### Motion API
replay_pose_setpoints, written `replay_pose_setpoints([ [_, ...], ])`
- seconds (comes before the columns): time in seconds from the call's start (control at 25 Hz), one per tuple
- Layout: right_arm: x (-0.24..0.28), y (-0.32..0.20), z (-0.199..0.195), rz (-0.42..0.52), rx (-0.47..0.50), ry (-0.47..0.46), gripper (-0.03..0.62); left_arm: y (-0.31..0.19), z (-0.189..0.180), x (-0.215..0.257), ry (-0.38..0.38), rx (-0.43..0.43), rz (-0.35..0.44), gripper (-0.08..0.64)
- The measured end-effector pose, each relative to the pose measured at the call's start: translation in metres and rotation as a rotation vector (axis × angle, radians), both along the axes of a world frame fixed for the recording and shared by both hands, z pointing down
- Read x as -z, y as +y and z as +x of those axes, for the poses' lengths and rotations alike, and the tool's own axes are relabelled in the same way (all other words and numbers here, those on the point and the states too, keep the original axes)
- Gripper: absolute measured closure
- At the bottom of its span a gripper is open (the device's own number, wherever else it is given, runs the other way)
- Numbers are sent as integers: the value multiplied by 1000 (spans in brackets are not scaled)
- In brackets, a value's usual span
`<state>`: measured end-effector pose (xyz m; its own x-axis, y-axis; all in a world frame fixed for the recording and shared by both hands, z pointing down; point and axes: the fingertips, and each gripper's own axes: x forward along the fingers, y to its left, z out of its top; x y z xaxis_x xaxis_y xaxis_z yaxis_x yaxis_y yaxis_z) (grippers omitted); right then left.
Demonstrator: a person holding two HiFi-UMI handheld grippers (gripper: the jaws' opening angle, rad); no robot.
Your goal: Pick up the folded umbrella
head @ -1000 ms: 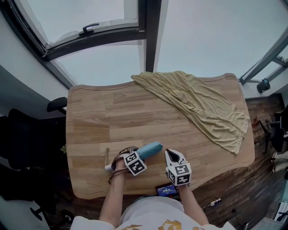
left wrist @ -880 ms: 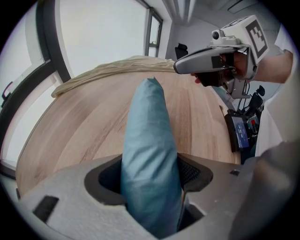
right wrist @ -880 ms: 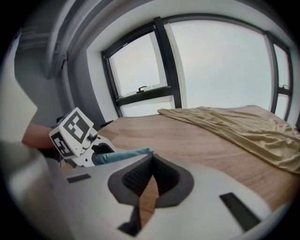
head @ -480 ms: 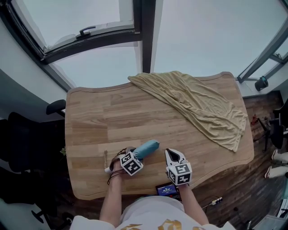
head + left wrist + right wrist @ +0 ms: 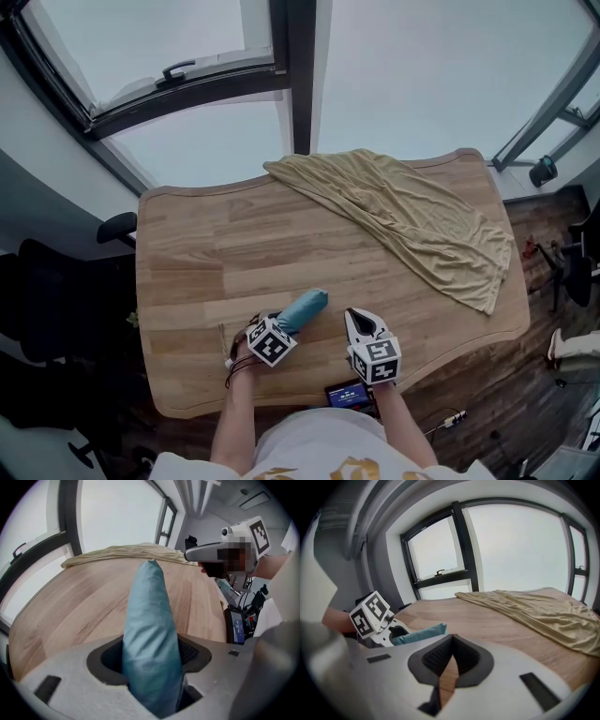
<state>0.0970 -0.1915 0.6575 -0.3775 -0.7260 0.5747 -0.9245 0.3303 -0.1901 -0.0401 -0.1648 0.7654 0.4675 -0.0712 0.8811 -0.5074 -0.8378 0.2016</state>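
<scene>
The folded umbrella (image 5: 306, 307), in a light blue sleeve, lies on the wooden table (image 5: 206, 253) near its front edge. In the left gripper view the umbrella (image 5: 150, 616) runs away from me between the jaws. My left gripper (image 5: 277, 325) sits over its near end. Its jaws are closing, and both pads touch the sleeve's sides. My right gripper (image 5: 360, 318) hovers just right of the umbrella, jaws together with nothing in them. In the right gripper view the umbrella (image 5: 419, 634) and the left gripper (image 5: 389, 633) show at the left.
A rumpled tan cloth (image 5: 412, 220) covers the table's far right part. A small device with a lit screen (image 5: 347, 396) sits at the front edge by my body. Dark office chairs (image 5: 56, 300) stand left of the table, and a window is beyond it.
My left gripper has rolled a little over the umbrella's near end. The umbrella and my right gripper have stayed where they were.
</scene>
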Motion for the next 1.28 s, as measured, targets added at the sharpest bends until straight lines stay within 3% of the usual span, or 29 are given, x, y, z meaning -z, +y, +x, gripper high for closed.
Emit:
replay_pose_setpoints([
  [0.32, 4, 1, -5, 9, 20, -7, 583, -9, 0, 24, 93, 133, 6, 256],
  [0.52, 9, 4, -7, 22, 27, -12, 583, -23, -3, 45, 160, 220, 62, 256],
  [0.8, 17, 9, -7, 42, 29, -19, 583, -29, -6, 76, 298, 366, 64, 256],
  [1.28, 41, 15, -7, 99, 24, -40, 583, -23, -20, 112, 453, 522, 133, 256],
])
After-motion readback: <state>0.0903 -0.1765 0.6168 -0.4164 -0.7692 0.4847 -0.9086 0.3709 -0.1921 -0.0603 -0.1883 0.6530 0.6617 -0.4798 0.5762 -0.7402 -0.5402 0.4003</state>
